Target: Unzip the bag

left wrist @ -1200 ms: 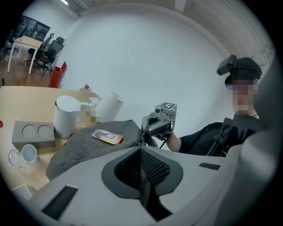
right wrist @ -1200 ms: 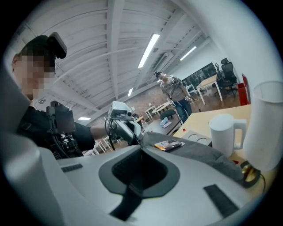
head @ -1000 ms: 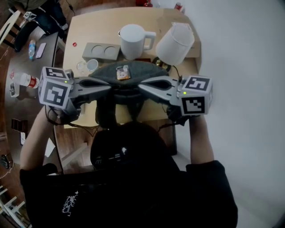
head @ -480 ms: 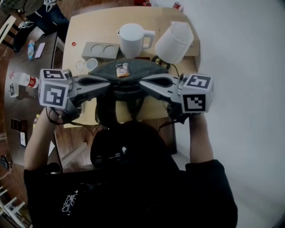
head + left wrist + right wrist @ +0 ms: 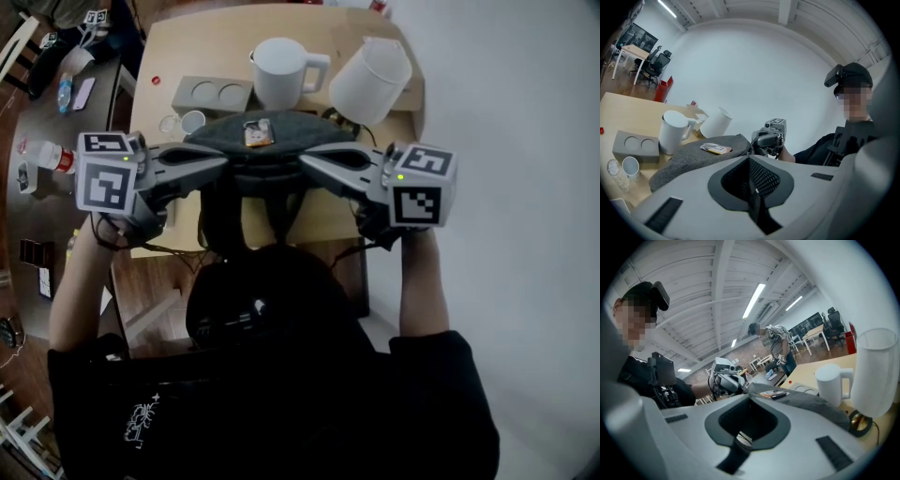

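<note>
Sitting at the near edge of the desk (image 5: pixel 178 56), the grey bag (image 5: pixel 267 150) lies flat, and its dark straps (image 5: pixel 220 220) hang over that edge toward the holder. Left gripper (image 5: pixel 228 167) meets the bag's left end; its own view shows the jaws drawn together on the fabric's corner. Right gripper (image 5: pixel 300 160) meets the right end, jaws likewise closed on the bag's edge. The two tips face each other across the bag's near side.

Room: bare desk to the far left; little behind the bag. White pitcher (image 5: pixel 281 70) and white lampshade (image 5: pixel 370 80) stand just behind it, with a grey block (image 5: pixel 214 94) with two round recesses and a small glass (image 5: pixel 193 122) to the left. A small card (image 5: pixel 256 134) rests on the bag's top.

Only the right gripper view shows the lamp base (image 5: pixel 859 423) and a second person (image 5: pixel 773 341) standing far off.
</note>
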A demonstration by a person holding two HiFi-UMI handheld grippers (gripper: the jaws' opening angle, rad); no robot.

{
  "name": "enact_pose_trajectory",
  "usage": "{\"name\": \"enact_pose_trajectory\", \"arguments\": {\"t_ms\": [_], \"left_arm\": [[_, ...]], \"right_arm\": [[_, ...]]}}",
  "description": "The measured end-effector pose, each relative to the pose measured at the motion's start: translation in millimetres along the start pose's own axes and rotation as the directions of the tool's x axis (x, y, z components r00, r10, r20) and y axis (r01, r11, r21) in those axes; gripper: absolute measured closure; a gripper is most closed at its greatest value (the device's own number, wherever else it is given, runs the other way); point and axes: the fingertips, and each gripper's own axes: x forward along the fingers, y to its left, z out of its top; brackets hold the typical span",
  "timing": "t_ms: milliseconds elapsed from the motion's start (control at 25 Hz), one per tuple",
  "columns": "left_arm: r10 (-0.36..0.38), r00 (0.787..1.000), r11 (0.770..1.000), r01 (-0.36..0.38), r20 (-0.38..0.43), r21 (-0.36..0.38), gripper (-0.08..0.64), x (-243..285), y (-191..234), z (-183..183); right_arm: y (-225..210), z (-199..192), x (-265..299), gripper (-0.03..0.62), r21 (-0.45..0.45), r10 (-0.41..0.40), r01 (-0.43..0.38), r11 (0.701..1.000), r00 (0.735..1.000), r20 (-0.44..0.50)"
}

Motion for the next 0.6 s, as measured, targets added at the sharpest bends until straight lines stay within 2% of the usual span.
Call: {"name": "enact_pose_trajectory", "arguments": {"t_ms": [600], "left_arm": [[0.022,0.999,1.000,-0.022,0.031,-0.002,0.557,-10.0,4.3,0.5]], "right_arm": [[-5.8,0.9,-7.8,0.583,0.006,-0.017,0.017,1.000,1.000,0.012]]}}
